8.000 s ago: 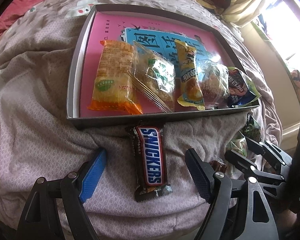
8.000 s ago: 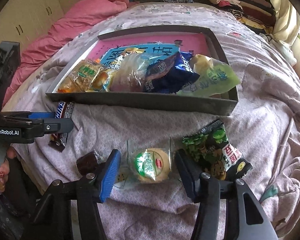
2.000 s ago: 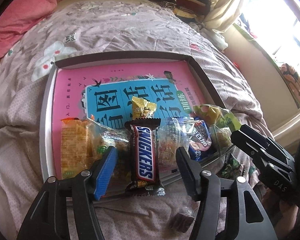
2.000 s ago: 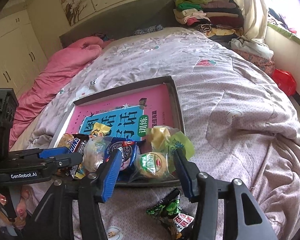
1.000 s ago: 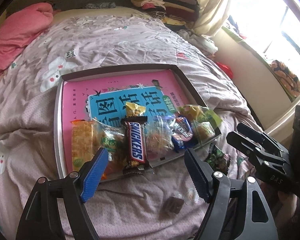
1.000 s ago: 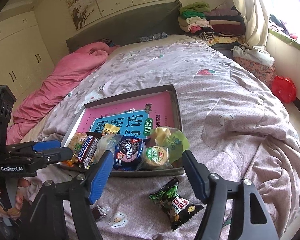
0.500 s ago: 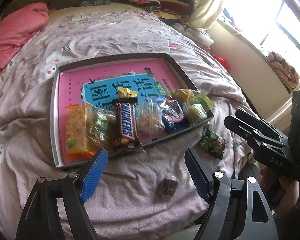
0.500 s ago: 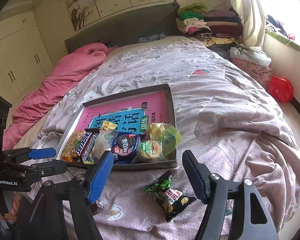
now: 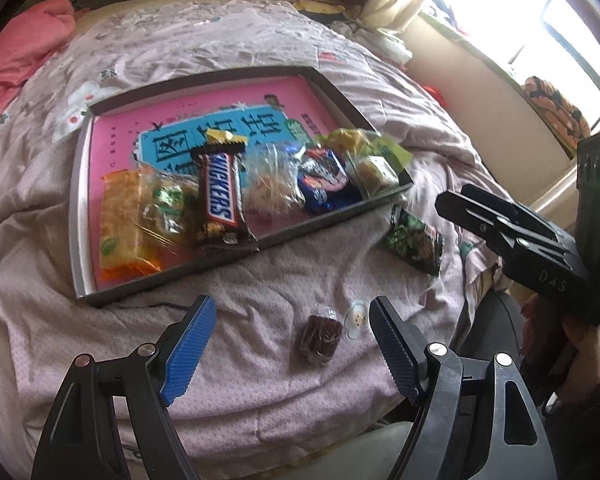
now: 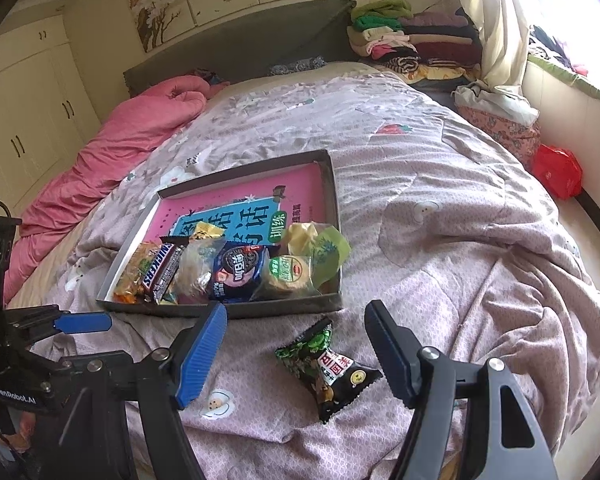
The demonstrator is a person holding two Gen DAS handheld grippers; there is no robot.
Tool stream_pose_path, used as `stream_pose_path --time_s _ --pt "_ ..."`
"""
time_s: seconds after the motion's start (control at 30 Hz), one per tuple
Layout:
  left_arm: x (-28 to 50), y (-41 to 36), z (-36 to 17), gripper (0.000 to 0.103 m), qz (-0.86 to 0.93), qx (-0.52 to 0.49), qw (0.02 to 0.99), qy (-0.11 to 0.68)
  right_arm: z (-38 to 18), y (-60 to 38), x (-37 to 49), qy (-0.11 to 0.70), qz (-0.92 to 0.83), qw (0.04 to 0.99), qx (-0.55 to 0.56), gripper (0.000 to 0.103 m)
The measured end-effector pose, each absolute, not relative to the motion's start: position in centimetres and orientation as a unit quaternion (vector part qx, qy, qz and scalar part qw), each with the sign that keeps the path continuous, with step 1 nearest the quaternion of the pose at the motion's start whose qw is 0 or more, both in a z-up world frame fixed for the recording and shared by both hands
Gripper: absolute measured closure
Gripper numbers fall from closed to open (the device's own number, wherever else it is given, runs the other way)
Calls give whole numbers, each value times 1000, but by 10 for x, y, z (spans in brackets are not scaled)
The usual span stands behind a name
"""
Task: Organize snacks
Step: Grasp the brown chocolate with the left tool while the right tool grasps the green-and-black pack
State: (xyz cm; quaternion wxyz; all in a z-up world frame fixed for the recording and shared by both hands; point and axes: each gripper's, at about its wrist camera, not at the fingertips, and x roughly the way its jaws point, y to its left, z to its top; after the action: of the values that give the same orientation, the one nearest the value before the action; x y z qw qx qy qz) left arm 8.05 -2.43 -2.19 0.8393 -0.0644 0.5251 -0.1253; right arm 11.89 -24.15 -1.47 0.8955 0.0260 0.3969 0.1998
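A grey tray (image 9: 80, 184) (image 10: 332, 200) with a pink book inside lies on the bed. A row of snacks fills its near side, among them a Snickers bar (image 9: 219, 200) (image 10: 161, 270). On the quilt outside the tray lie a small brown wrapped candy (image 9: 320, 338) and a green-and-black packet (image 9: 414, 238) (image 10: 328, 364). My left gripper (image 9: 290, 344) is open above the quilt, the brown candy lying just inside its right finger. My right gripper (image 10: 296, 344) is open too, with the green packet on the quilt between its fingers, untouched.
The bed has a mauve patterned quilt (image 10: 440, 184) and a pink duvet (image 10: 112, 148) at the far left. Folded clothes (image 10: 404, 36) are stacked by the headboard. A red bag (image 10: 556, 172) sits on the floor at the right. The bed's near edge runs just below both grippers.
The left gripper has drawn back from the tray and sunk toward the quilt, so the brown candy now sits between its fingers. The right gripper has hardly moved. Both stay open.
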Motion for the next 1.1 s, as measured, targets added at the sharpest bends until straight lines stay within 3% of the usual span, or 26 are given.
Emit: stream_pose_path --time_s 0.43,0.9,1.1 --pt "78 -45 -55 23 -145 -40 809 569 -54 -241 126 469 173 866 -2 32" --pt "84 -50 -71 23 -154 -50 799 579 -80 -227 137 473 181 860 -65 32" --pt "88 -49 -74 23 -158 -61 797 580 -85 -215 140 472 204 853 -91 53"
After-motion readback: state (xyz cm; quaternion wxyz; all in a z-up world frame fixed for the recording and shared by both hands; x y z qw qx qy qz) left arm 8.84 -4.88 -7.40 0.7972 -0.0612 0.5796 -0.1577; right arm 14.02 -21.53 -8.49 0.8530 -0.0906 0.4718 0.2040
